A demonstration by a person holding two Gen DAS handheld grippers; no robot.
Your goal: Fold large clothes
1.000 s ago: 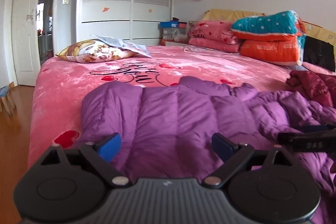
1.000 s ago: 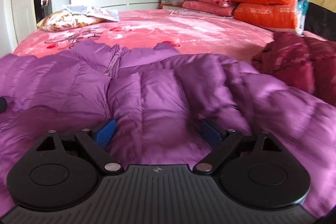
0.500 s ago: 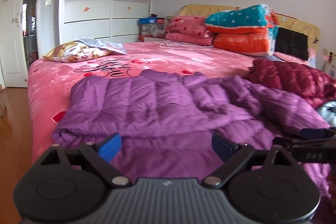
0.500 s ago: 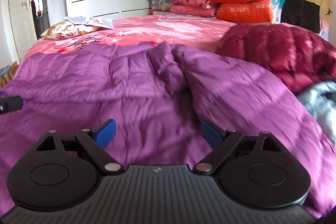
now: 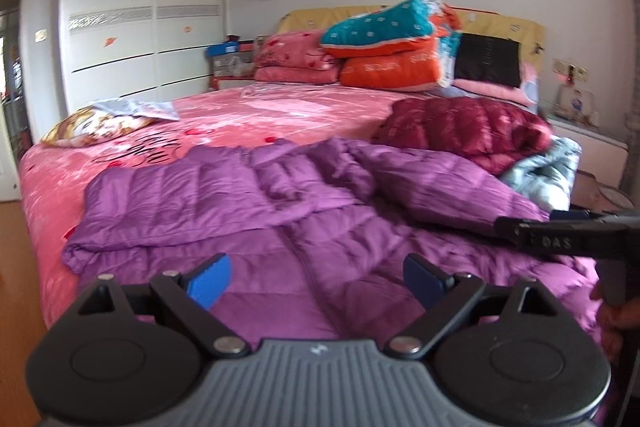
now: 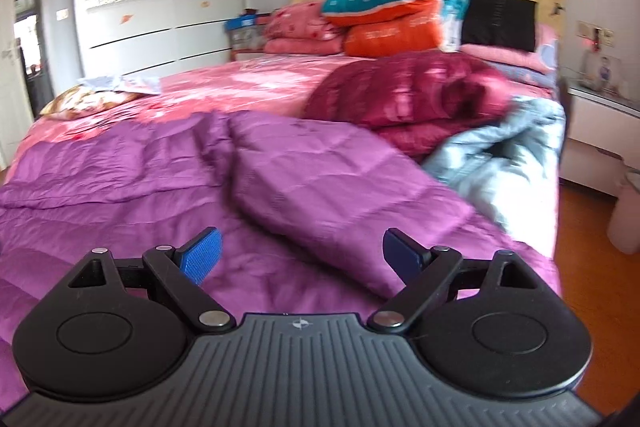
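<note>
across the near end of the pink bed lies the purple down jacket, spread flat with its long axis running from the foot edge toward the headboard, collar end farther from the cameras and hem nearest them. its closed front seam runs up the middle in the left wrist view. one sleeve is folded in over the body, slanting across the right half of the jacket; the other side lies doubled along the jacket's left edge, close to the bed's left side.

left gripper hangs over the hem with its blue pads wide apart, gripping nothing. right gripper hangs over the folded sleeve, its pads likewise spread and empty; seen from the left camera its black body sits just right of the jacket.

beyond the jacket, toward the headboard, a wide stretch of pink bedcover is bare. right of the jacket, a maroon jacket and a pale grey-blue jacket crowd that edge, the grey one touching the purple. a patterned pillow sits at the bed's far left corner, well apart. stacked quilts rest against the headboard.
</note>
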